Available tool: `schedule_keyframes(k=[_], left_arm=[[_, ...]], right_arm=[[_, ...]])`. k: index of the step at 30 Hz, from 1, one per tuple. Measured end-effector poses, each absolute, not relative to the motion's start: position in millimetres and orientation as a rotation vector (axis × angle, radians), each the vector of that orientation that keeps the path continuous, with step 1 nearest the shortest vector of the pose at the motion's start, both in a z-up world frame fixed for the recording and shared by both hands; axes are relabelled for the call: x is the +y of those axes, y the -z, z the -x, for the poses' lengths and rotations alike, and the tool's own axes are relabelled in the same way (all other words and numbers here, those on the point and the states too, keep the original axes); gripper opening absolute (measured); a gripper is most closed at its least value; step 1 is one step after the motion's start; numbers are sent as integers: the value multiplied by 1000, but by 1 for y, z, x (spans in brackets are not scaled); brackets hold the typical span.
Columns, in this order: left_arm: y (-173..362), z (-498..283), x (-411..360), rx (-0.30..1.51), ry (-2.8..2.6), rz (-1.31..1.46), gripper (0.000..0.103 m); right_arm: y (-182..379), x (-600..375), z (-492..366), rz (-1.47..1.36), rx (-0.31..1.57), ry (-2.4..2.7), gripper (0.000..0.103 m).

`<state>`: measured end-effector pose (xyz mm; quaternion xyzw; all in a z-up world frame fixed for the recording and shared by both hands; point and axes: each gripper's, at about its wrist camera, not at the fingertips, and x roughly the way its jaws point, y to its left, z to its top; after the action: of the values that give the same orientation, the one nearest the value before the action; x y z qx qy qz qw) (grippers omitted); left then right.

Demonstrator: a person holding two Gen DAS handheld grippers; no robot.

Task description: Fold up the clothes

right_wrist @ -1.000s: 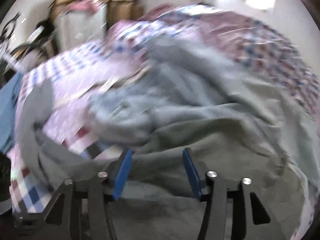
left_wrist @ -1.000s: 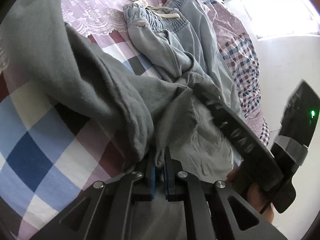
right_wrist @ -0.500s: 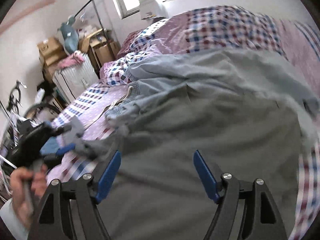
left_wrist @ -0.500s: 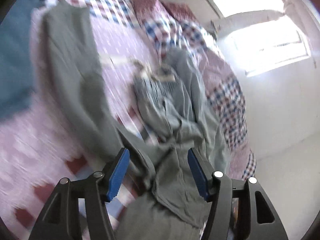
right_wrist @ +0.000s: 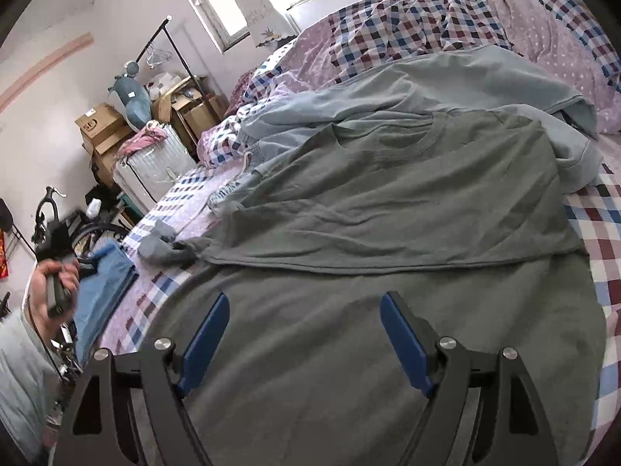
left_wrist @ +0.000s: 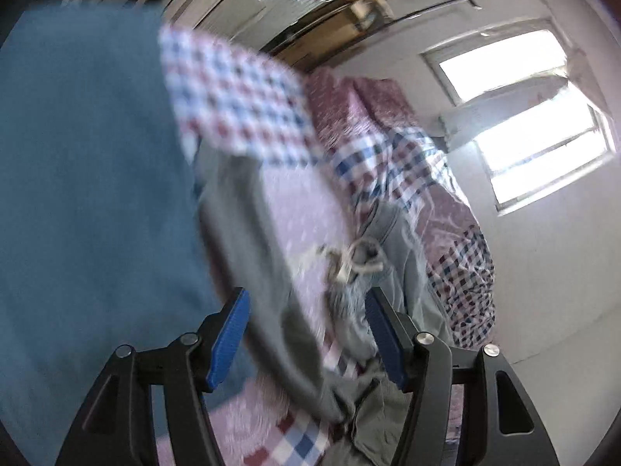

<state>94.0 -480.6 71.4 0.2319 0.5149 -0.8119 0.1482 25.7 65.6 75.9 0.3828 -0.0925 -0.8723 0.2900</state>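
Two sets of tongs, both spread with nothing between the pads. Your right tongs (right_wrist: 302, 339) have just been opening; they hover over the grey T-shirt (right_wrist: 388, 209), which lies folded across itself in the centre of the right wrist view, on the checked bed (right_wrist: 605, 240). Your left tongs (left_wrist: 306, 336) have also just been opening and grip nothing; a grey sleeve (left_wrist: 252, 240) runs down the middle of the blurred left wrist view. Blue folded cloth (right_wrist: 103, 283) sits at lower left, beside your left hand (right_wrist: 50, 287). Light-blue trousers (right_wrist: 295, 116) lie behind the shirt.
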Motion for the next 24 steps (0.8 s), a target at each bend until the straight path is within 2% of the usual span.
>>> schedule_keyframes(k=[1, 9, 14, 15, 17, 18, 19, 24], left_arm=[[-75, -85, -485, 1431, 2343, -702, 84], [-35, -26, -495, 1251, 2141, -1085, 84], [-21, -2, -496, 1142, 2118, -1096, 84], [-22, 2, -496, 1136, 2131, -1076, 80], [-23, 9, -499, 1142, 2149, -1035, 51], [-23, 10, -501, 1152, 2145, -1028, 16], [-22, 13, -505, 1163, 2127, -1026, 4], [-50, 18, -503, 1152, 2210, -919, 3]], right_arm=[[-73, 64, -25, -1027, -244, 2321, 83], [-65, 61, -24, -1043, -259, 2299, 83], [-70, 65, -23, -1027, -263, 2314, 83], [-70, 67, -22, -1028, -271, 2317, 83], [-70, 70, -20, -1032, -286, 2321, 83], [-70, 72, -19, -1033, -294, 2322, 83], [-70, 74, -18, -1035, -302, 2324, 83], [-73, 82, -15, -1027, -334, 2338, 83]])
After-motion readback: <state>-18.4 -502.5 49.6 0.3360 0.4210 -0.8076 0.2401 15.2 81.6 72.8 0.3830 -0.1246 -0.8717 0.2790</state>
